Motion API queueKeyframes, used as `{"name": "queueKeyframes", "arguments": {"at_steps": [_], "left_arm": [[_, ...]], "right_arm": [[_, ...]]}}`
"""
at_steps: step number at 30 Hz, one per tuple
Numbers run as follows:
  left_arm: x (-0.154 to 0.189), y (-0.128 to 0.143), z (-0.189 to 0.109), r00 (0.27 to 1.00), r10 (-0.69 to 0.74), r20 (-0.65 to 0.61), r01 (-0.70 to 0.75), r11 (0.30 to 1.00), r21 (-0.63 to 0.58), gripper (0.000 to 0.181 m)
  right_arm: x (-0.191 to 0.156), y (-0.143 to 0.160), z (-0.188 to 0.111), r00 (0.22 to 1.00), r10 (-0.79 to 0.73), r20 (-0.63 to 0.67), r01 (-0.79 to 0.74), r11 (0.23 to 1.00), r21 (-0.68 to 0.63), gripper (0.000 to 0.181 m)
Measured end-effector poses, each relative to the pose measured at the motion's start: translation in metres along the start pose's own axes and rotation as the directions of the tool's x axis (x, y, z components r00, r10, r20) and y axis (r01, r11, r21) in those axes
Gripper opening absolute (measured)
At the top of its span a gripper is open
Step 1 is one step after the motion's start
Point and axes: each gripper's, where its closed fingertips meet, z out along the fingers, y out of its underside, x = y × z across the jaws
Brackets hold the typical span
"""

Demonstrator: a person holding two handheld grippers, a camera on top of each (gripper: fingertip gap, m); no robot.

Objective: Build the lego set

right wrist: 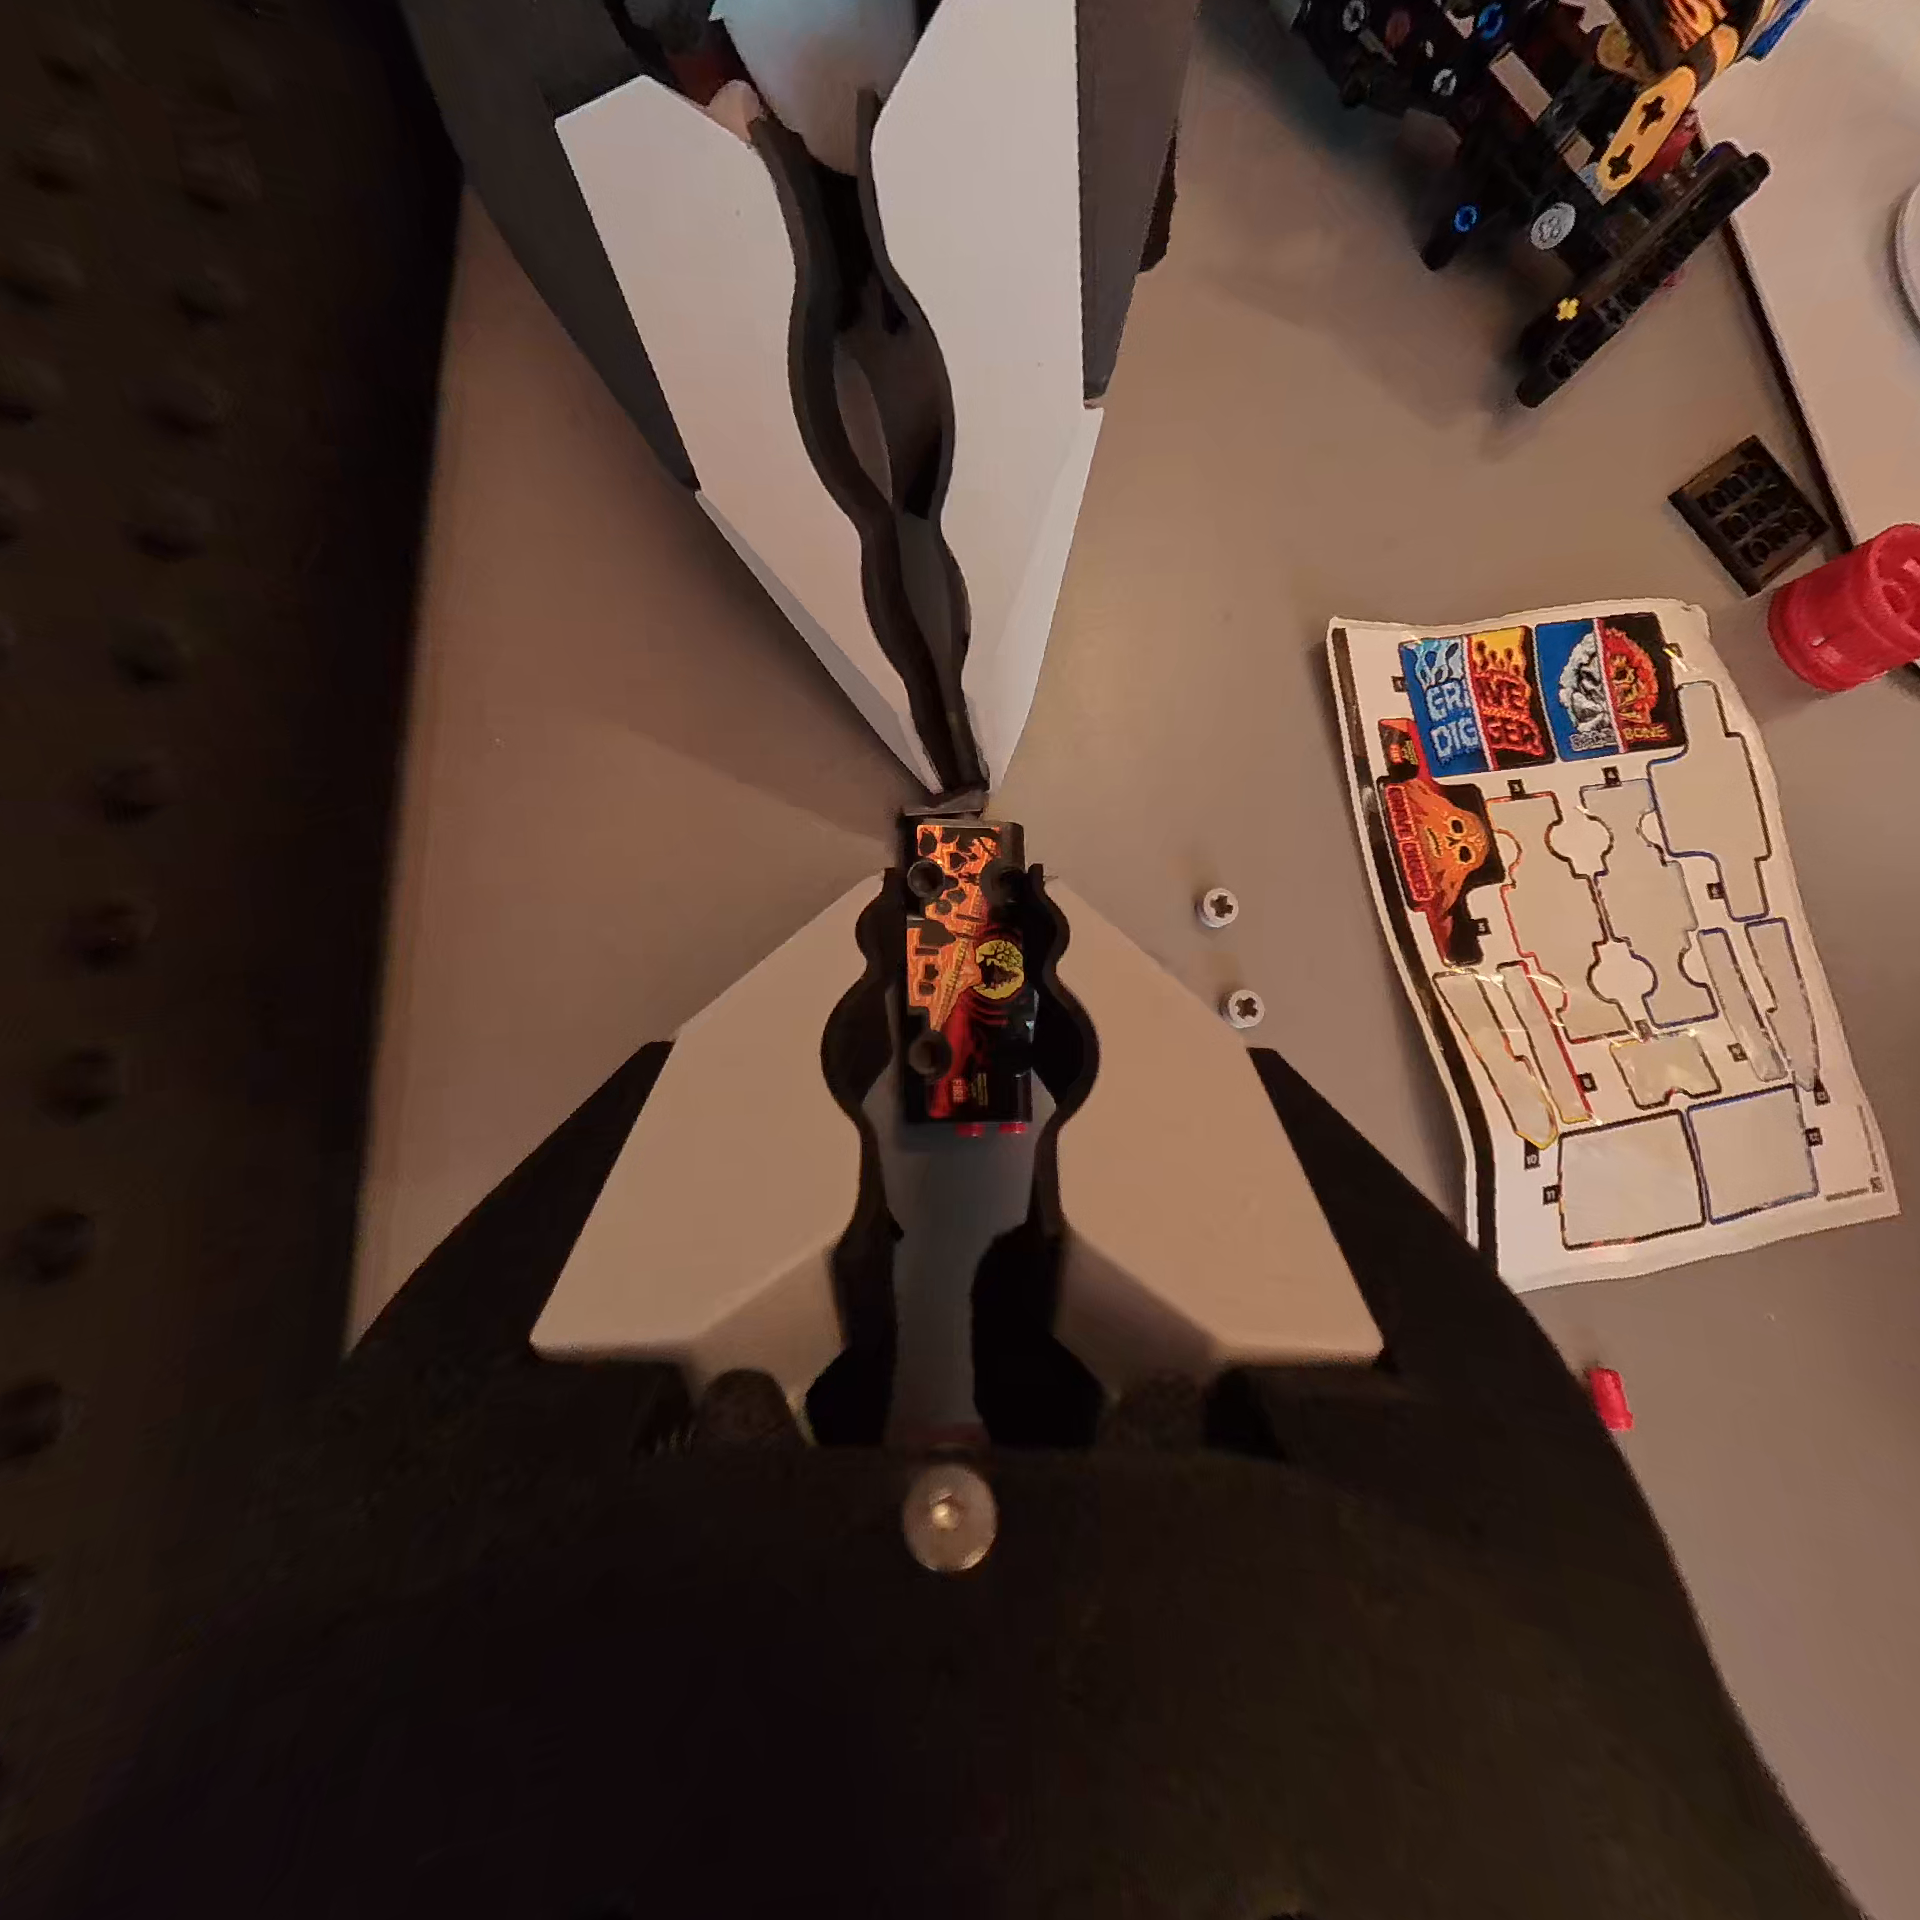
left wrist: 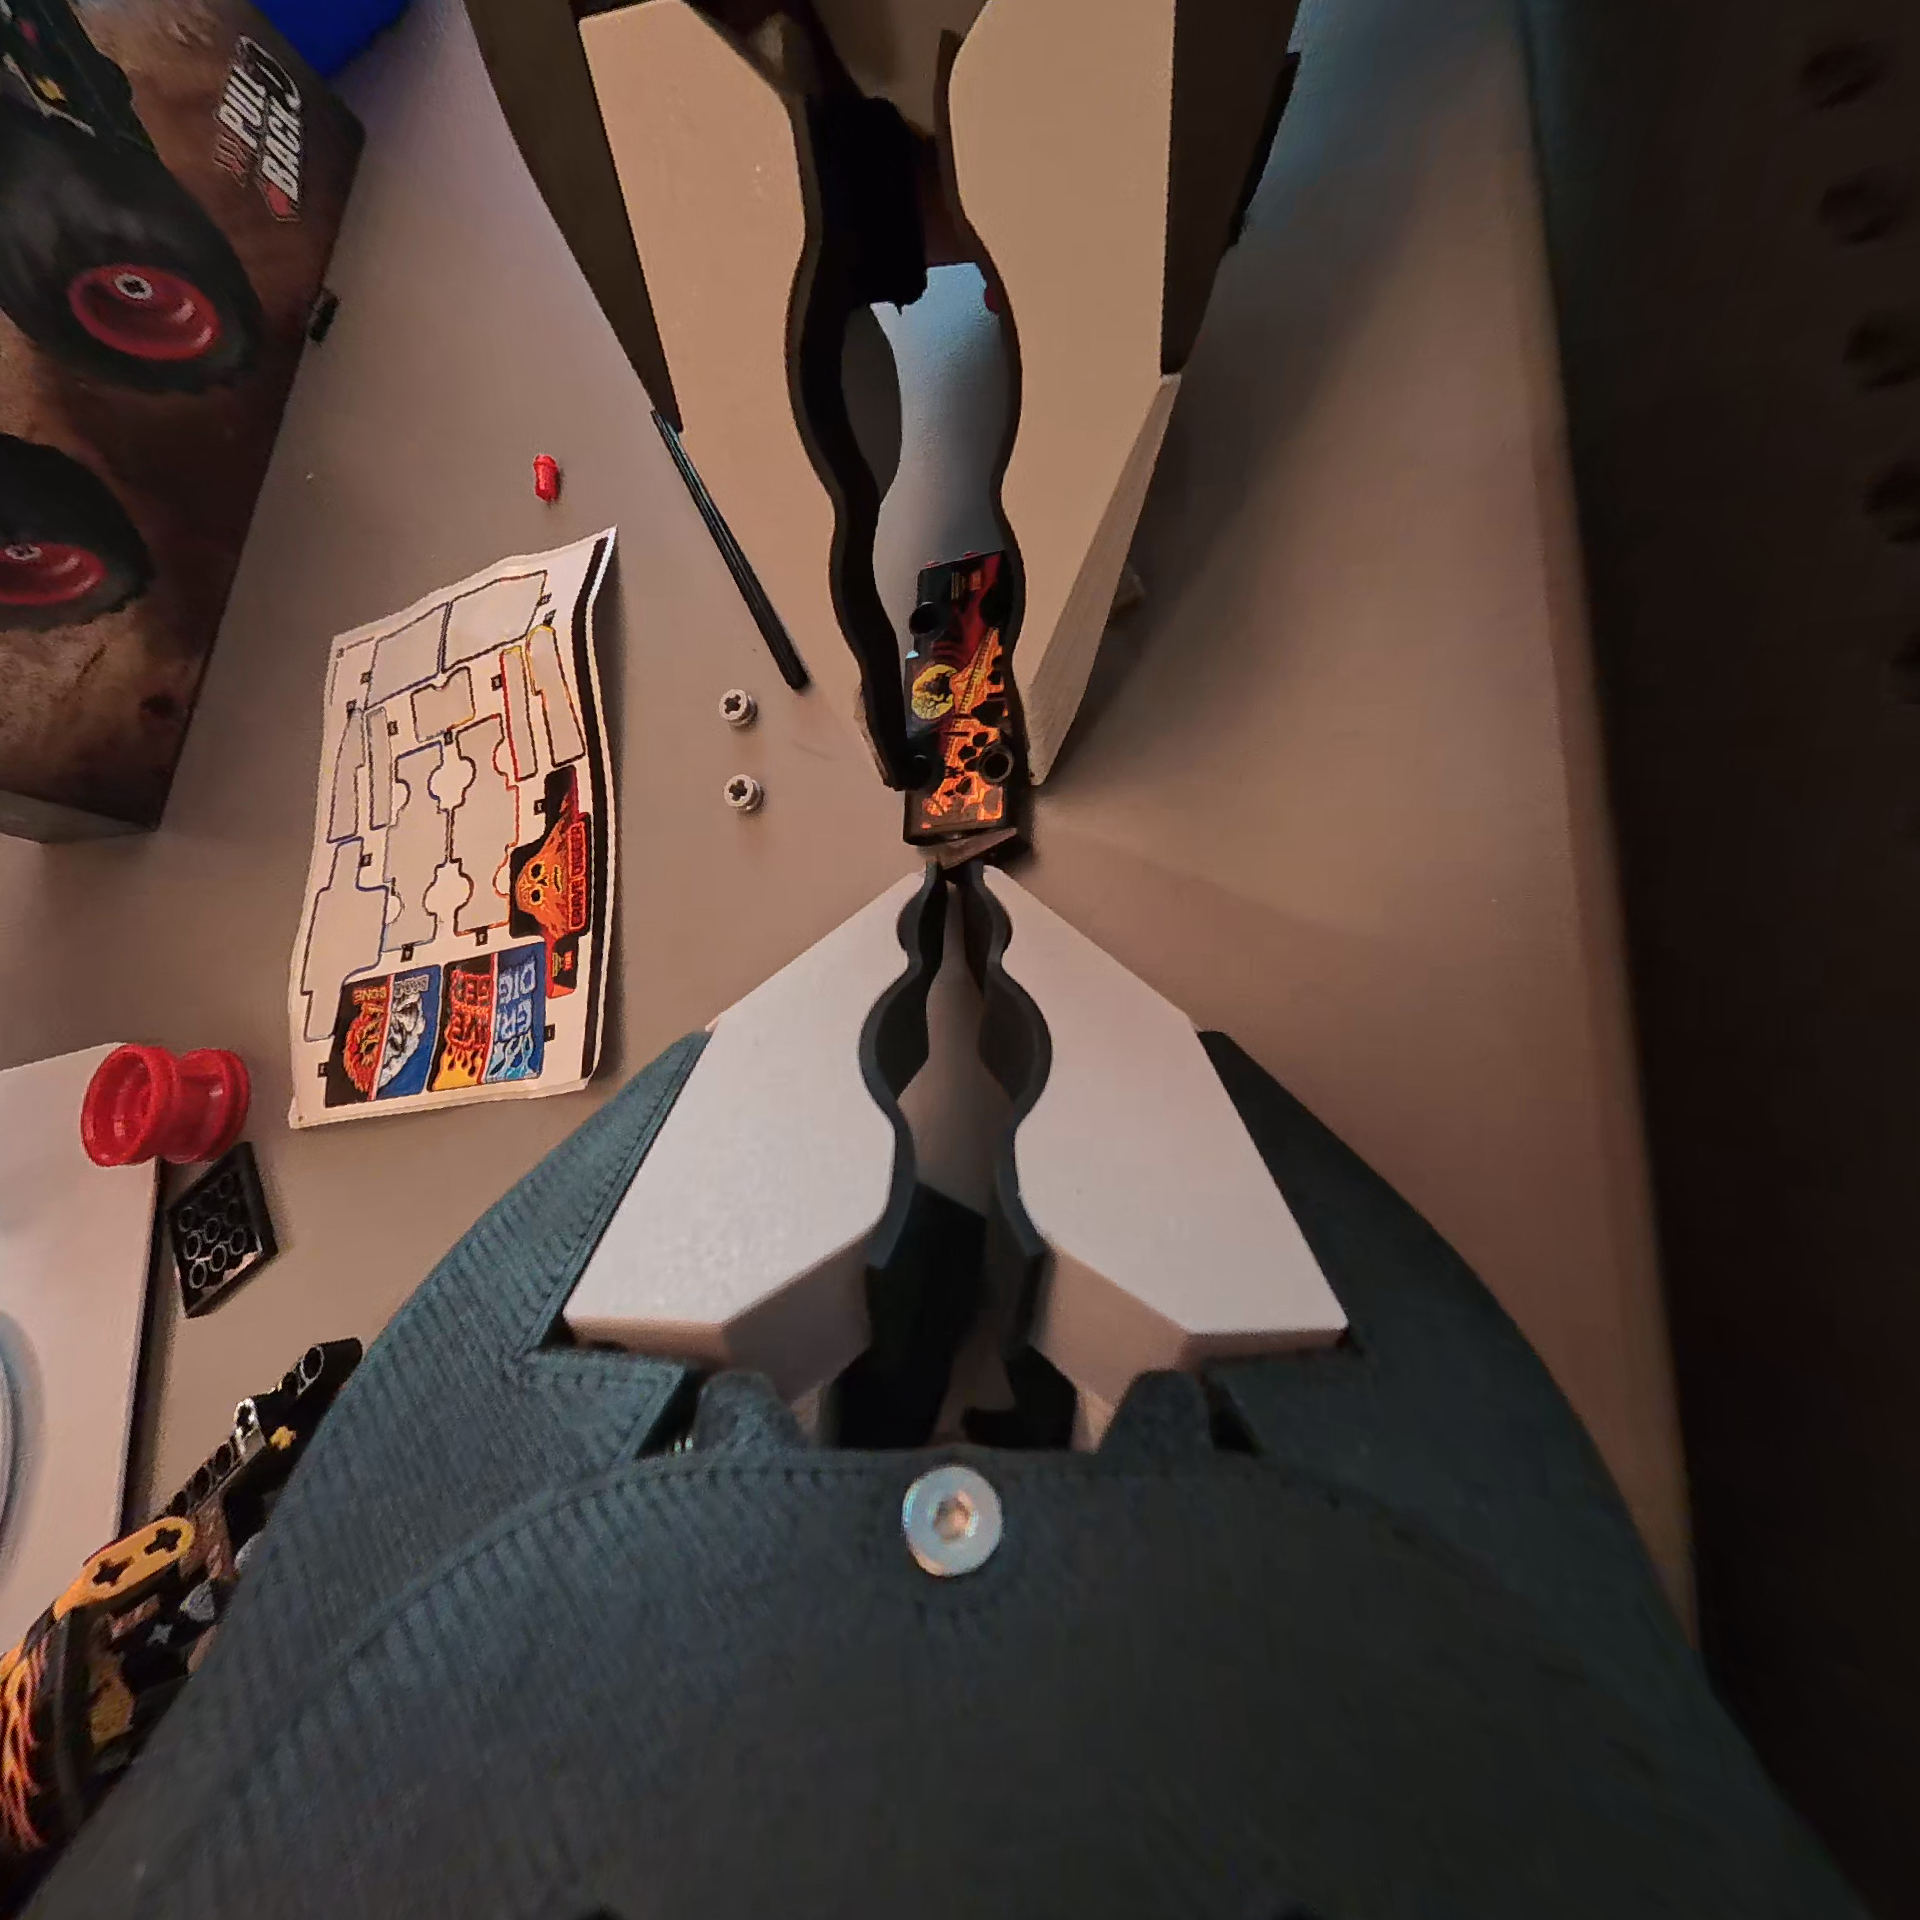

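A black panel [right wrist: 961, 977] with an orange and red sticker sits between my right gripper's [right wrist: 961, 883] fingers, which are shut on its sides. In the left wrist view the same panel [left wrist: 961, 707] hangs in the right gripper [left wrist: 964, 779] coming from the top. My left gripper [left wrist: 951, 878] is shut, and its tips touch the panel's near end. A thin grey sliver shows at those tips; I cannot tell what it is. The left gripper [right wrist: 961, 784] shows from above in the right wrist view.
On the grey table lie a sticker sheet [left wrist: 457, 831], two light grey bushes [left wrist: 738, 707], a black axle [left wrist: 727, 551], a small red pin [left wrist: 545, 478], a red wheel hub [left wrist: 166, 1101] and a black plate [left wrist: 220, 1226]. The partly built model [right wrist: 1590, 156] and the set's box [left wrist: 135, 312] stand nearby. My left and right fingertips are right by each other. Both grippers' tips are roughly 20 cm from the red wheel hub [left wrist: 166, 1101]. It is also in sight in the right wrist view [right wrist: 1864, 594].
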Motion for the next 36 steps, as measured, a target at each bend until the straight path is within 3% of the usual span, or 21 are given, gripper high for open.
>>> {"name": "queueKeyframes", "arguments": {"at_steps": [17, 36], "left_arm": [[0.0031, -0.0016, -0.0004, 1.0, -0.016, 0.013, 0.016, 1.0, 0.0, 0.003], [0.0053, -0.0002, -0.0025, 1.0, 0.003, 0.004, -0.003, 1.0, 0.026, 0.0]], "right_arm": [[-0.0024, -0.0007, -0.0005, 1.0, 0.019, -0.015, -0.019, 1.0, 0.005, 0.02], [-0.0061, -0.0025, -0.0005, 0.997, -0.066, -0.041, 0.066, 0.998, -0.002, 0.019]]}}
